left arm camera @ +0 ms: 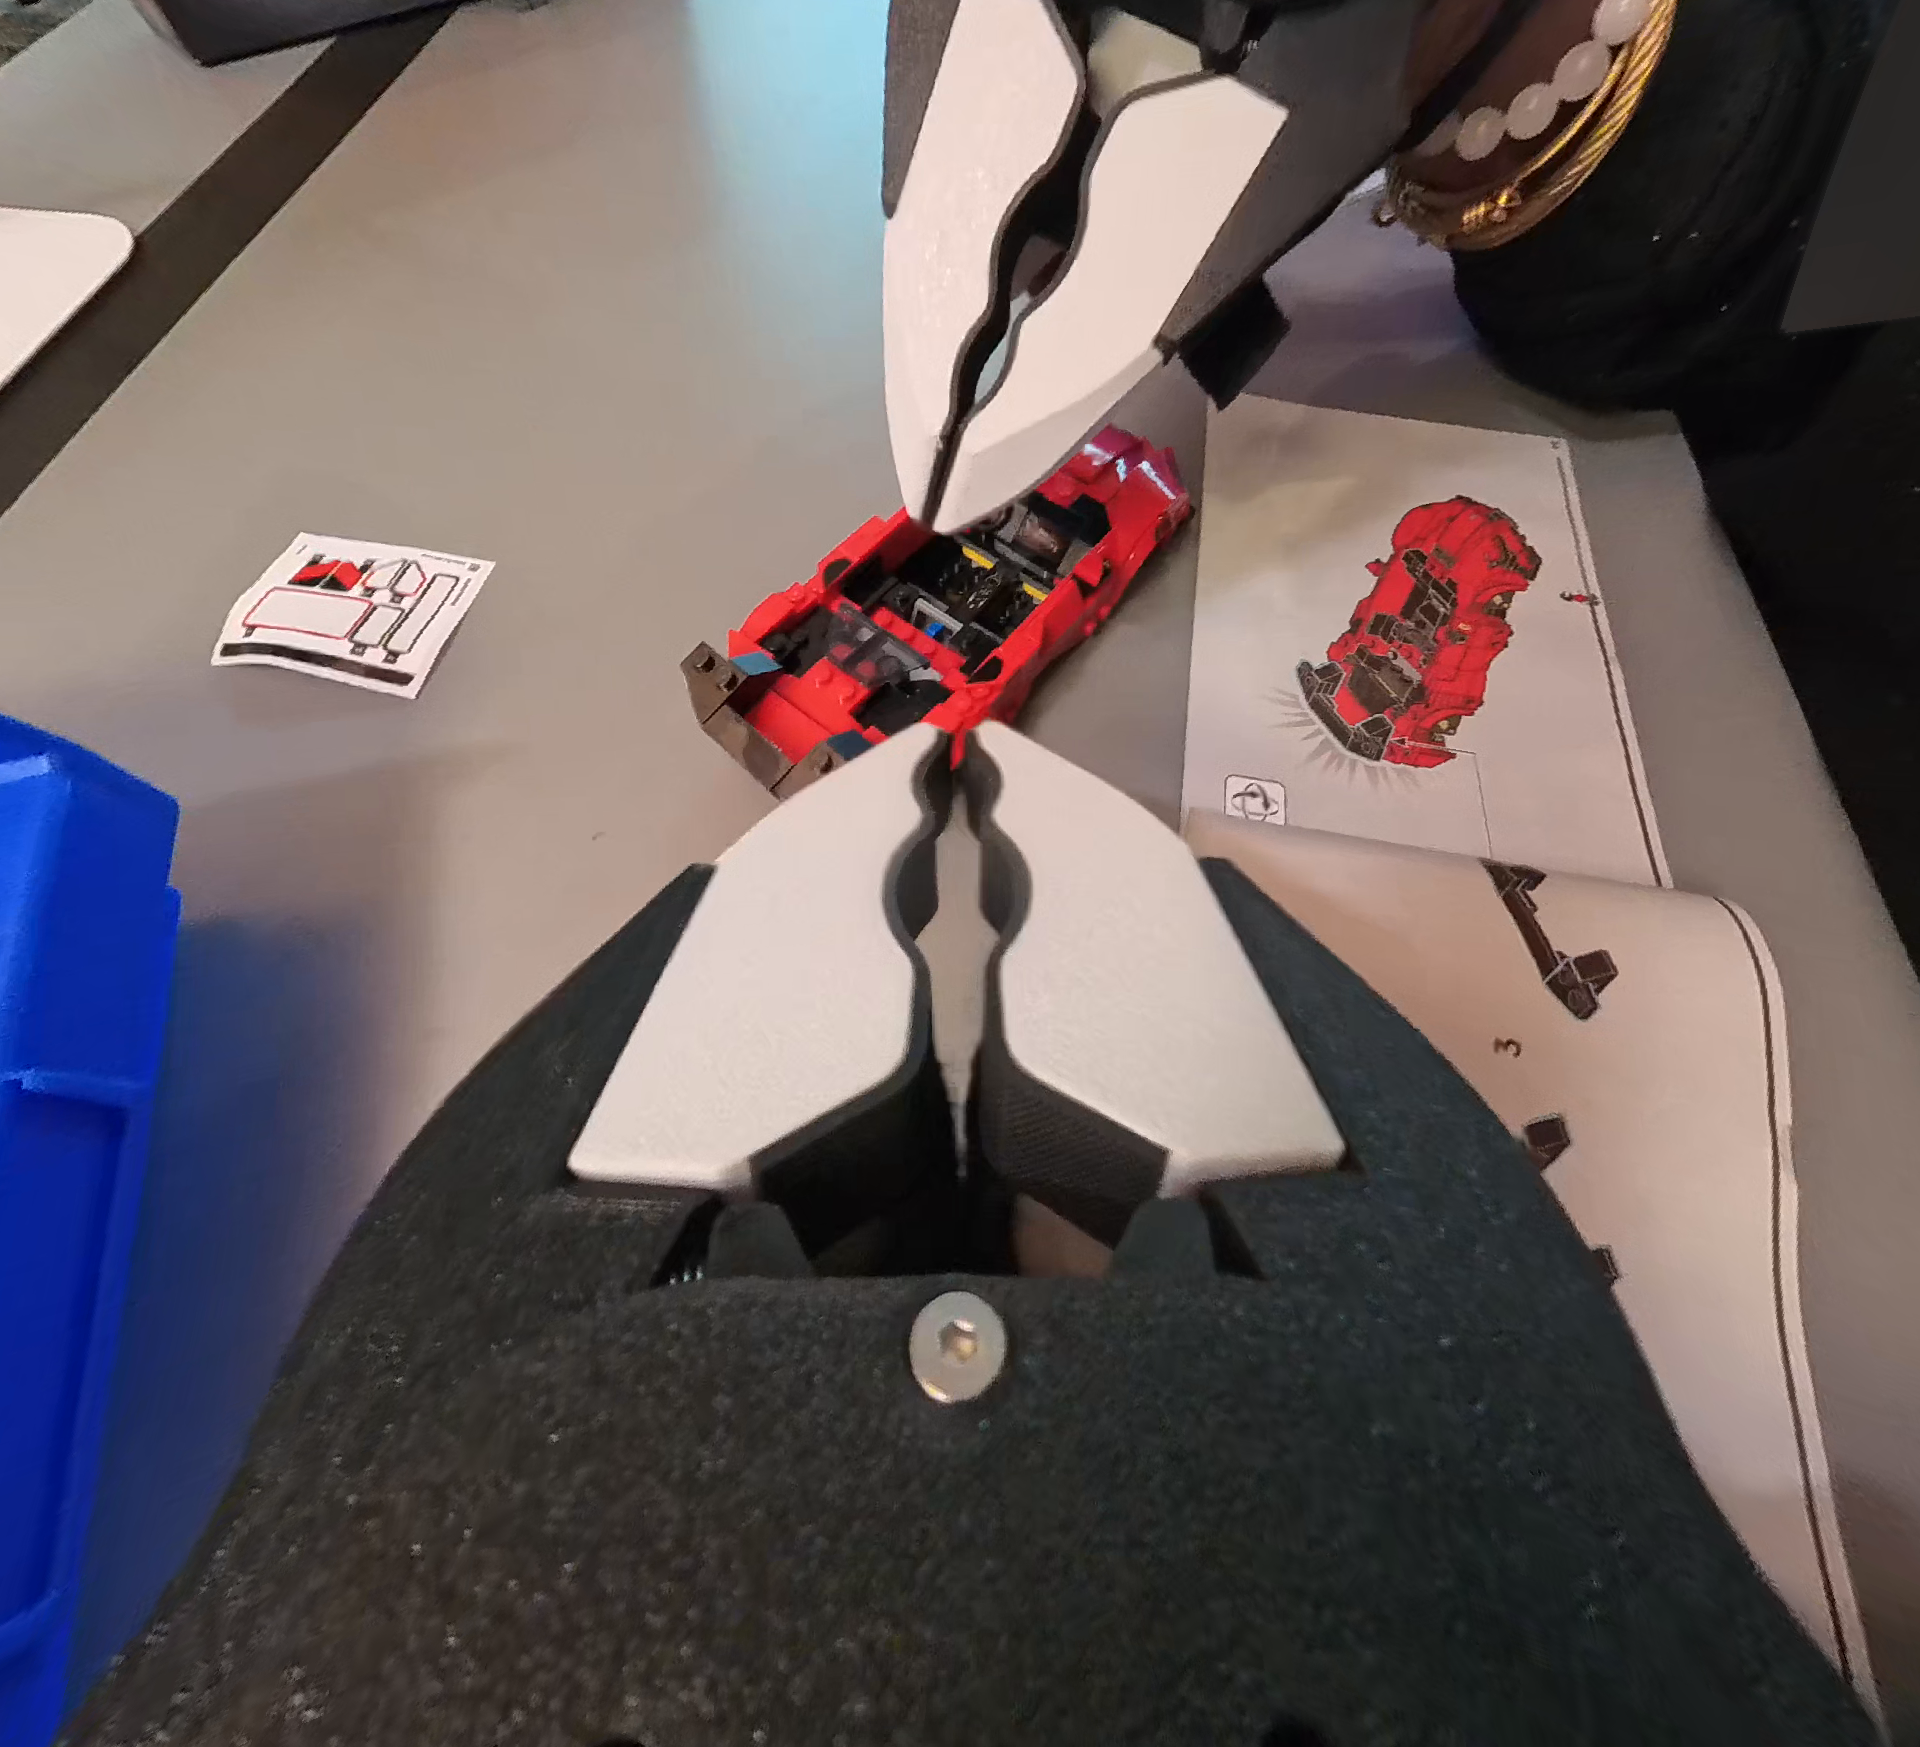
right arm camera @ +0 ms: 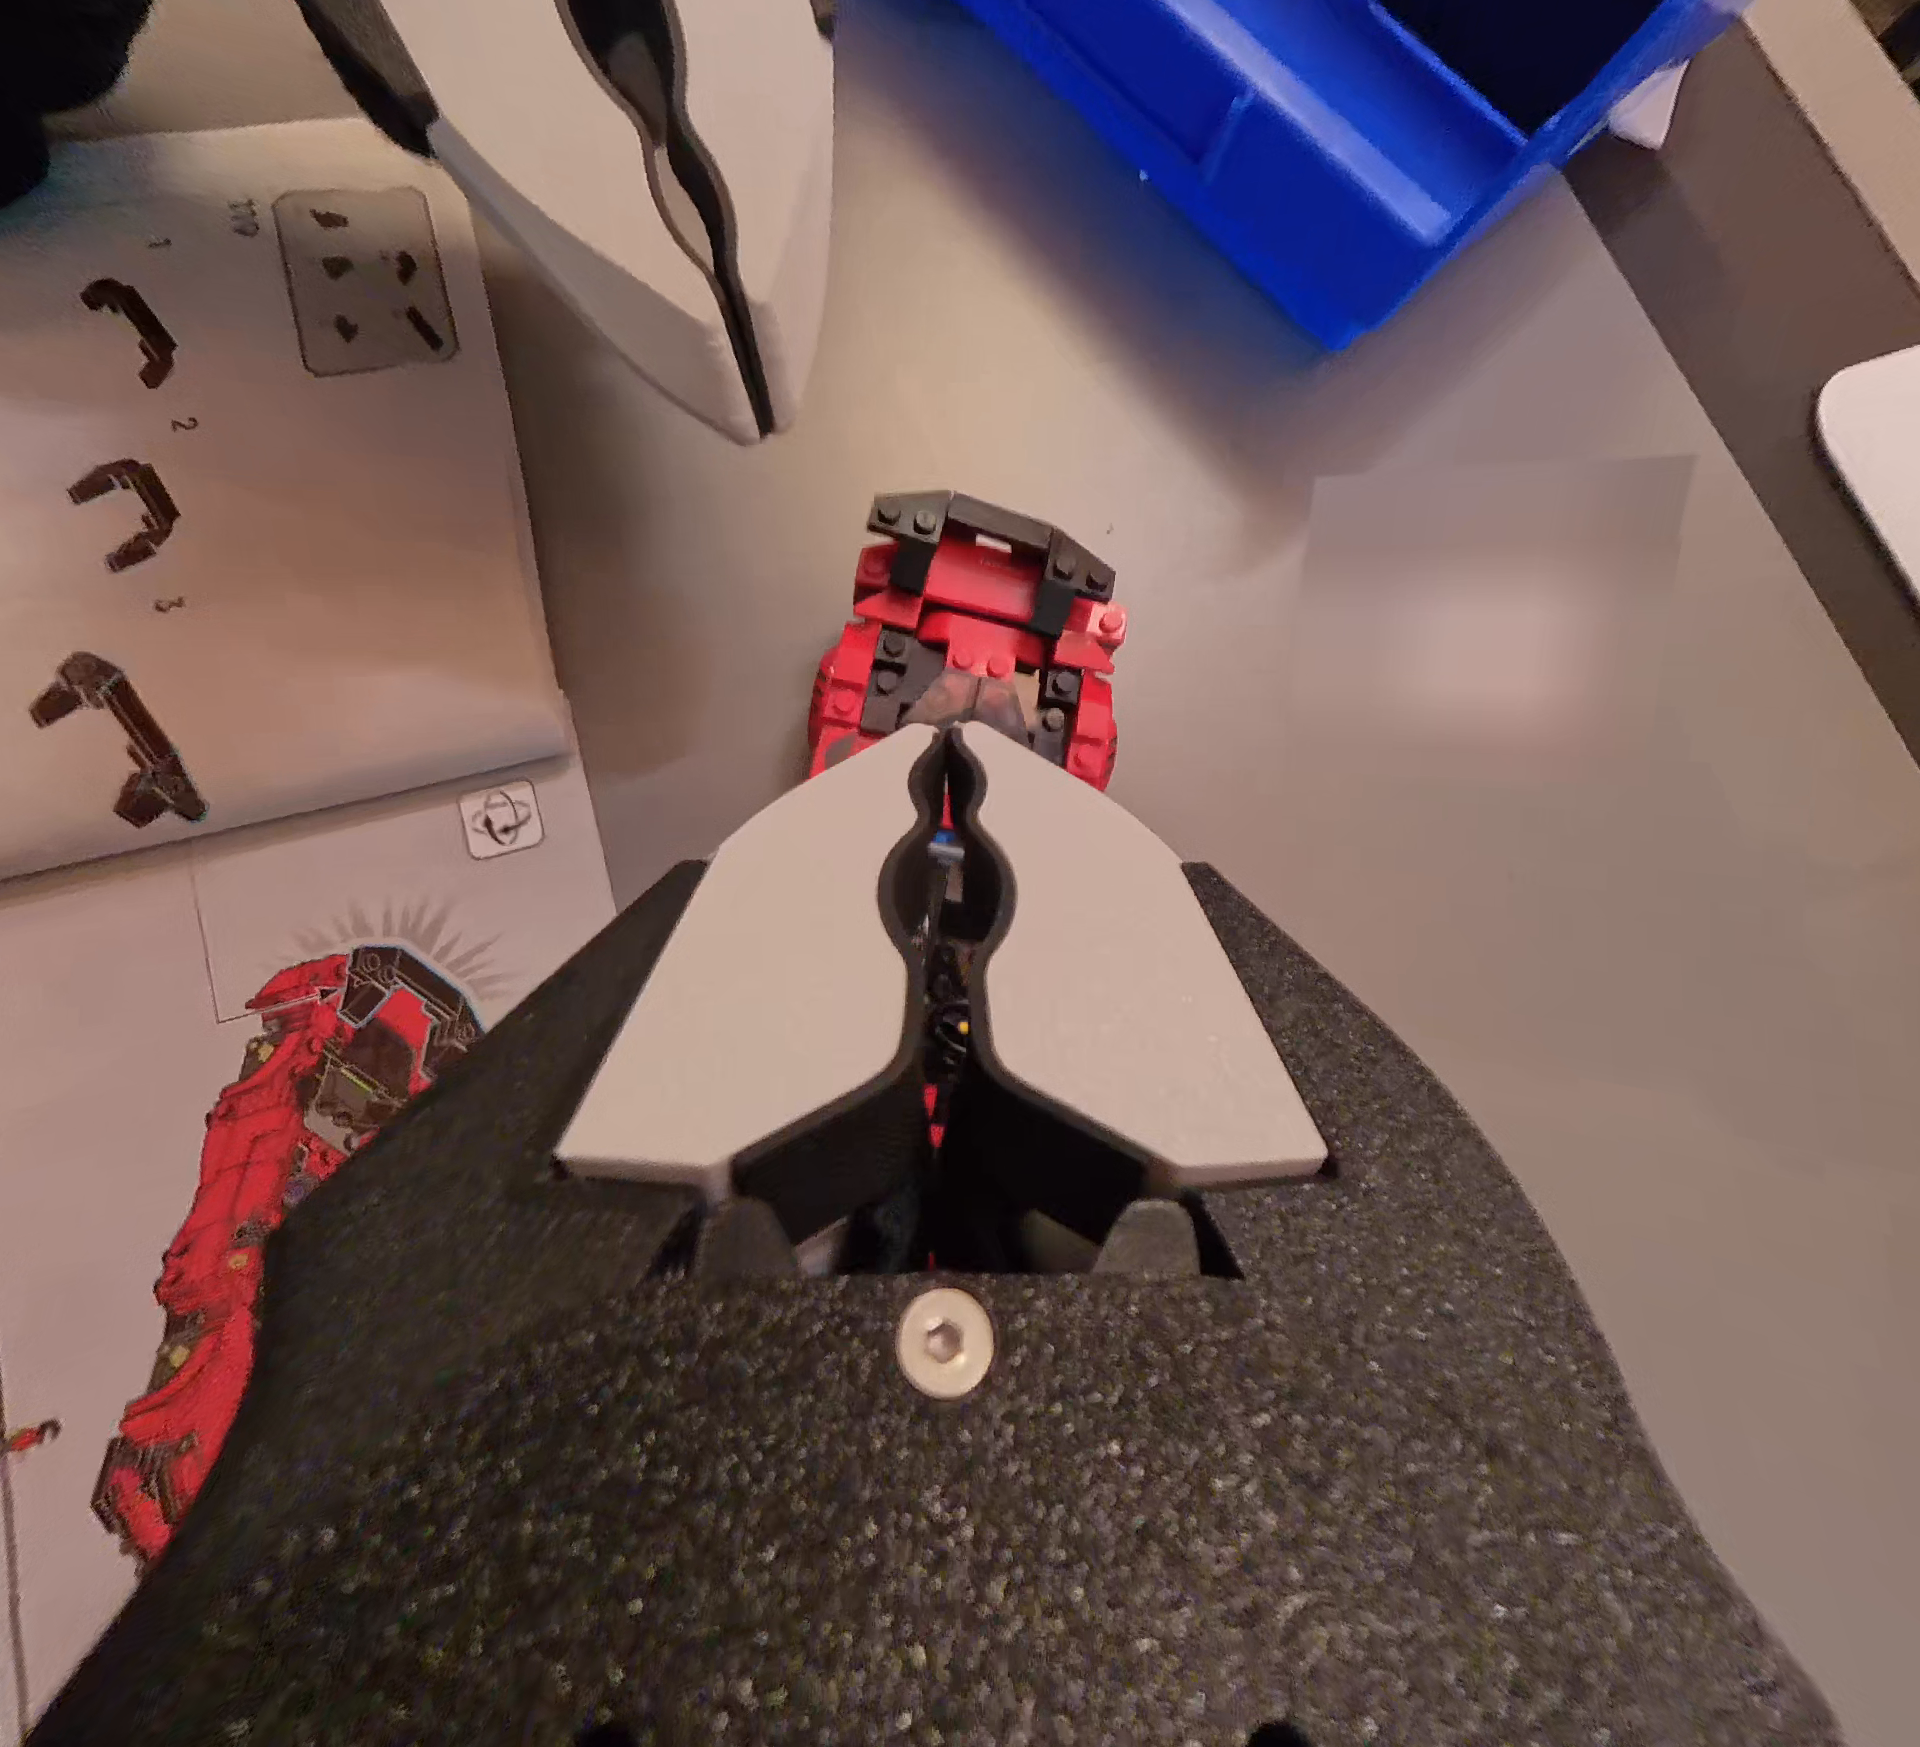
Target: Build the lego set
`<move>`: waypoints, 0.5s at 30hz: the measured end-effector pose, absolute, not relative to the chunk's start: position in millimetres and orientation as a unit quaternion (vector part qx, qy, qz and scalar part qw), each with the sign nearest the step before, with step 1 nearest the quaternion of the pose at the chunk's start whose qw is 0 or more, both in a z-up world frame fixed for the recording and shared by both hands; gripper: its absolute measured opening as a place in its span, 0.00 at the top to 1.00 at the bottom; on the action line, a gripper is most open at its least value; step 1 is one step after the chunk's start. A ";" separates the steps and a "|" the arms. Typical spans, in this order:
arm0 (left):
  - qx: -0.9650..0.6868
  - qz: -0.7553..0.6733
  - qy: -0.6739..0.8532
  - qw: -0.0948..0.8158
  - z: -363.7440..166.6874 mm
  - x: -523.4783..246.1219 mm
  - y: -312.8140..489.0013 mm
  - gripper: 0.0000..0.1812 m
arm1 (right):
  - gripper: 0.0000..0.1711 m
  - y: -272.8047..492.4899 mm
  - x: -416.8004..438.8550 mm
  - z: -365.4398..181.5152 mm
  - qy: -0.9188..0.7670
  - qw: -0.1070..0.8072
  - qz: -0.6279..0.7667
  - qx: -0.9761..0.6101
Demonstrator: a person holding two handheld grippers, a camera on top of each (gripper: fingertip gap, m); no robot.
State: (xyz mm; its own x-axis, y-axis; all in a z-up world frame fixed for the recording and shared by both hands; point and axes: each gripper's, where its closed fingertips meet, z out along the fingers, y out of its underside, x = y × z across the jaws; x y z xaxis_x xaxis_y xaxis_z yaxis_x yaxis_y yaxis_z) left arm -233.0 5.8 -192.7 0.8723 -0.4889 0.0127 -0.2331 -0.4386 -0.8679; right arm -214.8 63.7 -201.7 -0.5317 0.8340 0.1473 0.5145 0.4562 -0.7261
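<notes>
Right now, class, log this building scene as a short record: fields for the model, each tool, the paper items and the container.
model: red lego car, part built, cockpit open, on the grey table
left tool: closed, tips at the car's near end
right tool: closed, tips down at the open cockpit; contact unclear
instruction booklet: open beside the car
sticker sheet: flat on the table, apart from the car
container: blue bin, contents not visible

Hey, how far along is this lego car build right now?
Partway. The red car has its body and black front piece on, but the cabin is open with no roof, and I see no wheels. Both the left gripper and right gripper have jaws shut at the car. The sticker sheet still holds stickers.
</notes>
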 end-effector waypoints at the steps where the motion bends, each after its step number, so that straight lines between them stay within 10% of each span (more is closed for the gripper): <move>1: -0.835 -0.133 0.217 0.489 -190.8 -231.7 6.3 0.94 | 1.00 61.6 -215.9 -196.9 -0.811 0.258 0.328 -0.410; 6: -0.824 -0.127 0.203 0.515 -180.6 -232.1 11.4 0.68 | 0.80 60.2 -219.5 -178.6 -0.789 0.282 0.346 -0.422; 7: -0.829 -0.119 0.197 0.511 -182.6 -234.8 12.3 0.72 | 0.77 63.0 -220.2 -180.6 -0.789 0.281 0.337 -0.429; 8: -0.835 -0.114 0.197 0.501 -186.2 -237.0 11.4 0.97 | 0.84 65.8 -219.6 -184.4 -0.791 0.280 0.326 -0.435; 9: -0.841 -0.108 0.198 0.491 -190.2 -239.0 10.1 1.00 | 1.00 67.6 -218.3 -188.3 -0.795 0.279 0.318 -0.434; 15: -0.859 -0.099 0.190 0.466 -200.1 -243.1 9.5 0.97 | 1.00 75.8 -219.8 -199.9 -0.793 0.274 0.295 -0.457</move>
